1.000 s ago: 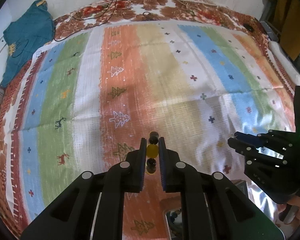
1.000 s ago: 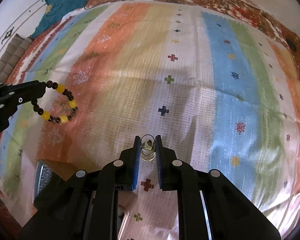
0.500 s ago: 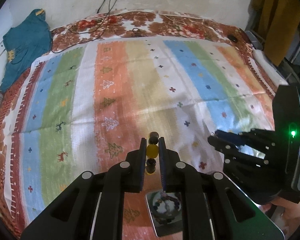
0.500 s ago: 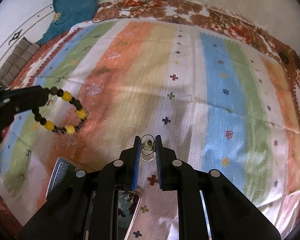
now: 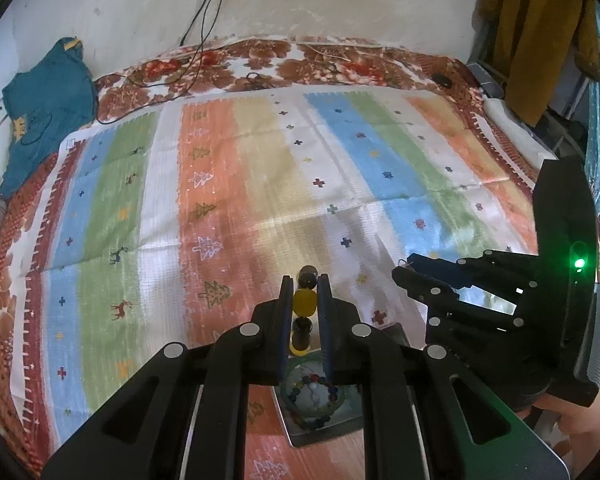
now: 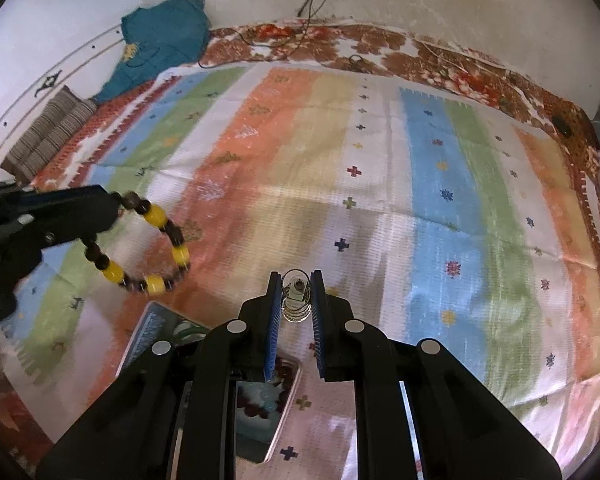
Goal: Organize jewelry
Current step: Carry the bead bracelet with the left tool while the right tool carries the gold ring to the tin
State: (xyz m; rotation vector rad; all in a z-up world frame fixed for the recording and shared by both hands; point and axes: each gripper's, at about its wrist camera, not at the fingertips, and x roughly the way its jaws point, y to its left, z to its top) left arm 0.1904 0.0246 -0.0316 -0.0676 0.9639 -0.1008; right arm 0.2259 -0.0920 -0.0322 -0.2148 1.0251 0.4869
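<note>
Striped bedspread (image 5: 260,184) under us; tray (image 5: 324,424) already holds beads. Above it, left gripper (image 5: 305,304) pinches the beaded bracelet (image 6: 152,248), right gripper (image 6: 296,296) a metal trinket (image 6: 296,300); both unplaced.

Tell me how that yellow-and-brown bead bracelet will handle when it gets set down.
The bead bracelet hangs as a drooping loop from the left gripper, so it is probably floppy and will likely collapse. Its round beads may roll slightly.

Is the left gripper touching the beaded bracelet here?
Touching. In the left wrist view the left gripper pinches the beaded bracelet between both fingers; the right wrist view shows it dangling from them.
</note>
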